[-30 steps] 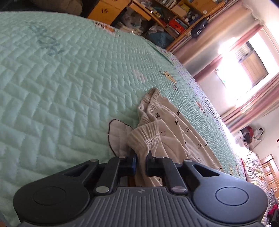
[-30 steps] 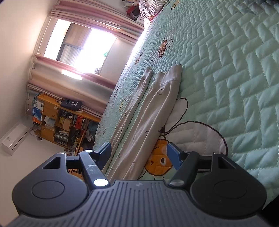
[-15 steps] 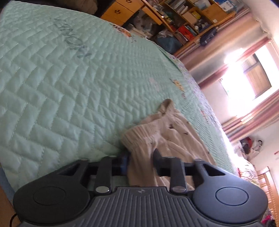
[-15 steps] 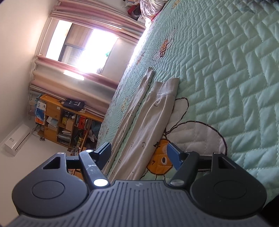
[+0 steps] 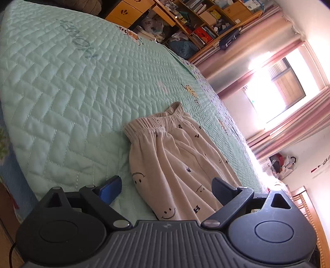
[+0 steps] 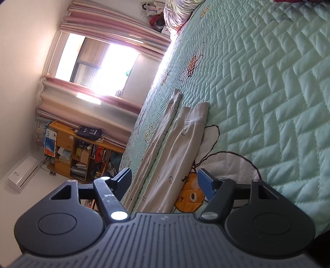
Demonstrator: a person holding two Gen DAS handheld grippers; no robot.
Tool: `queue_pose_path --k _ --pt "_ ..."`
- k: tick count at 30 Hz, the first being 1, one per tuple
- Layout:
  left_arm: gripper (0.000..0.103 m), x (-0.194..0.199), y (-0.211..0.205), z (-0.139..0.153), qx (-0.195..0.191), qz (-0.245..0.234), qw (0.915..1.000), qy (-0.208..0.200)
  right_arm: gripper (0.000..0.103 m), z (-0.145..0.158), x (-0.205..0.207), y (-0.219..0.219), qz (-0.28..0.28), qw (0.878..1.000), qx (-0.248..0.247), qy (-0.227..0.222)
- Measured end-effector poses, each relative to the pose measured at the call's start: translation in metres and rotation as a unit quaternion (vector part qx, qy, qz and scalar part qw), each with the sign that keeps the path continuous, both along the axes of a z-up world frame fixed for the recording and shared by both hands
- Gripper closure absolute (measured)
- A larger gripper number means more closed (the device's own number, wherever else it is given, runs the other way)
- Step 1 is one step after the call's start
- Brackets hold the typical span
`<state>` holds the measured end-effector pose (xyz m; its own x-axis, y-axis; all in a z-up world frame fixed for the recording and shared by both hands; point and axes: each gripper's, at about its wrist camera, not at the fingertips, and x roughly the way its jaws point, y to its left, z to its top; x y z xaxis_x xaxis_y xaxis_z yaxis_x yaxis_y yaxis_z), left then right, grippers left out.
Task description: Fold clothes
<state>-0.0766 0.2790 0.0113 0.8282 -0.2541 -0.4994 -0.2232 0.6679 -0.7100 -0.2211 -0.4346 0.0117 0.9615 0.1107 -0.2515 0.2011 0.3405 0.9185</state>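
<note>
Cream trousers [image 5: 175,156] printed with smiley faces and letters lie on a mint quilted bedspread [image 5: 61,86]. Their elastic waistband [image 5: 156,121] lies flat in the left wrist view. My left gripper [image 5: 166,185] is open and empty just above the upper part of the trousers. In the right wrist view the two trouser legs [image 6: 181,144] stretch away side by side, cuffs at the far end. My right gripper [image 6: 164,181] is open and empty over the near leg, next to an orange bee print [image 6: 189,195].
A wooden shelf unit [image 5: 206,26] full of books and boxes stands beyond the bed. A bright window with pink curtains [image 6: 99,61] is on the far wall. Striped bedding [image 6: 177,12] is piled at the bed's far end. The bed edge [image 5: 12,185] is close at left.
My left gripper has opened and let go of the waistband, which now lies flat on the bed, and has pulled back. The right gripper has stayed open and nearly still.
</note>
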Motion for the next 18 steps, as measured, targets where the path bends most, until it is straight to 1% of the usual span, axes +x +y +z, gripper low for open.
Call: queue_pose_path --k 2,7,9,10,11,12,13,14,15,16,17,18 --pt "0.001 0.003 0.001 -0.001 -0.009 0.001 0.9999 0.004 0.031 0.0 0.007 -0.002 -0.005 1.0 -0.005 0.009" --pt "0.001 0.015 -0.005 0.0 0.012 0.006 0.9998 0.016 0.031 0.004 0.035 -0.007 -0.013 0.998 -0.048 0.03" --pt "0.003 0.016 -0.008 0.0 0.019 0.009 0.9997 0.013 0.031 0.002 0.044 -0.012 -0.022 0.999 -0.041 0.028" --pt "0.006 0.017 -0.009 0.0 0.029 0.008 0.9995 0.012 0.032 0.001 0.049 -0.013 -0.024 0.999 -0.038 0.026" --pt "0.013 0.017 -0.011 0.001 0.044 0.005 0.9989 0.013 0.032 0.001 0.053 -0.015 -0.024 0.999 -0.038 0.025" --pt "0.023 0.018 -0.013 0.002 0.058 0.003 0.9982 0.017 0.034 0.0 0.056 -0.016 -0.022 0.999 -0.041 0.024" --pt "0.029 0.018 -0.013 0.001 0.065 0.003 0.9977 0.02 0.039 -0.001 0.059 -0.017 -0.02 0.999 -0.043 0.024" --pt "0.038 0.018 -0.011 0.001 0.068 0.005 0.9974 0.024 0.043 -0.002 0.061 -0.018 -0.017 0.999 -0.043 0.025" --pt "0.045 0.017 -0.009 0.001 0.065 0.008 0.9975 0.026 0.055 -0.004 0.062 -0.019 -0.016 0.999 -0.04 0.029" --pt "0.049 0.017 -0.005 -0.001 0.057 0.011 0.998 0.027 0.068 -0.006 0.062 -0.02 -0.015 0.999 -0.037 0.033" --pt "0.053 0.016 -0.002 -0.002 0.049 0.015 0.9983 0.029 0.076 -0.01 0.062 -0.022 -0.016 0.999 -0.03 0.037" --pt "0.056 0.016 0.0 -0.003 0.042 0.017 0.9985 0.03 0.092 -0.013 0.062 -0.023 -0.018 0.999 -0.022 0.04"
